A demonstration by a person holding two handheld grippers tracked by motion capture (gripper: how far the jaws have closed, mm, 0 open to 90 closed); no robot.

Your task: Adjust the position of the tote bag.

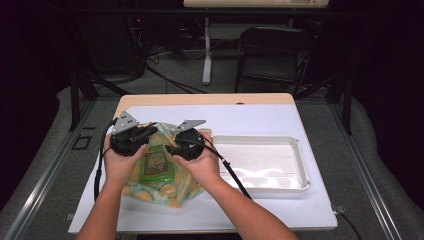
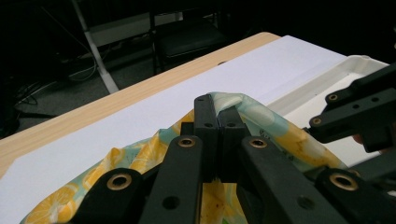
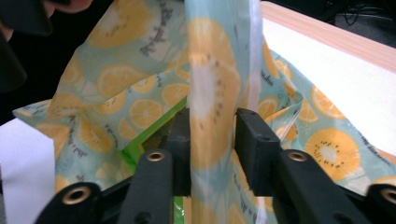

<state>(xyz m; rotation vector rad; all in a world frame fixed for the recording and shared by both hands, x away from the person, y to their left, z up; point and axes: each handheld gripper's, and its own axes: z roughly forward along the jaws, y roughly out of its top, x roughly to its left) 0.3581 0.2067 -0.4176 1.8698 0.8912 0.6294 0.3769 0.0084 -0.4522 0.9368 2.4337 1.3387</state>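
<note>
Left hand: it wraps the body of the left gripper at the near-left part of the table, forearm coming in from the bottom edge of the high view.
Left gripper: its jaws are clenched on the raised rim of the bag, pads pressed together with the printed film pinched between them (the rim arches up and over the tips in the left gripper view).
Right hand: it holds the right gripper just to the right of the left one, a black cable trailing back along the forearm.
Right gripper: its jaws straddle a vertical fold of the bag's rim; a strip of film stands upright between the pads, which sit close against it on both sides, though whether they actually press it cannot be told.
Bag: a clear plastic bag printed with lemon slices on pale green, lying on the table under and between the two grippers, its mouth lifted toward them.
Green packet: a flat green packet lies inside the bag, directly below the gap between the two grippers (its edge also shows behind the right gripper's jaws).
White tray: shallow and rectangular, on the table just beyond the right gripper's right side, apart from the bag.
Table: white sheet over a wooden top, stretching away past both grippers.
</note>
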